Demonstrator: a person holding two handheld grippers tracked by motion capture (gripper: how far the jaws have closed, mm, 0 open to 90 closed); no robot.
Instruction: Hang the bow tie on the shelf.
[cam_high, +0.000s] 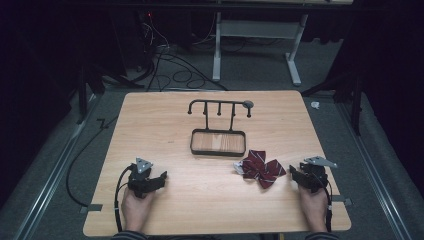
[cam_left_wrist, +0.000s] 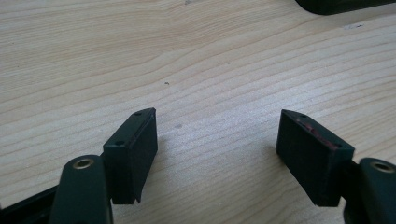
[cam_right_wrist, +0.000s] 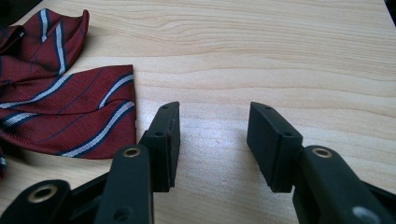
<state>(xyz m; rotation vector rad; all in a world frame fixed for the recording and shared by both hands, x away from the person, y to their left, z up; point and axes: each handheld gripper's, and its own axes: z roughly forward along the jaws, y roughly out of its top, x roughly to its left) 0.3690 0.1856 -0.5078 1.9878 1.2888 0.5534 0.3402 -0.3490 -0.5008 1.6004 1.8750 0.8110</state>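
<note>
a red striped bow tie (cam_high: 261, 169) lies flat on the wooden table (cam_high: 200, 200), just in front of the right corner of a black stand with a tray base (cam_high: 218, 142) and a hook bar across its top. the right gripper (cam_high: 300, 176) rests on the table just to the right of the bow tie, near it but not touching; its jaws stand apart with bare wood between them, the tie's edge just beside one jaw in the right gripper view. the left gripper (cam_high: 159, 178) sits well apart on the left side of the table, jaws wide apart over bare wood, holding nothing.
</note>
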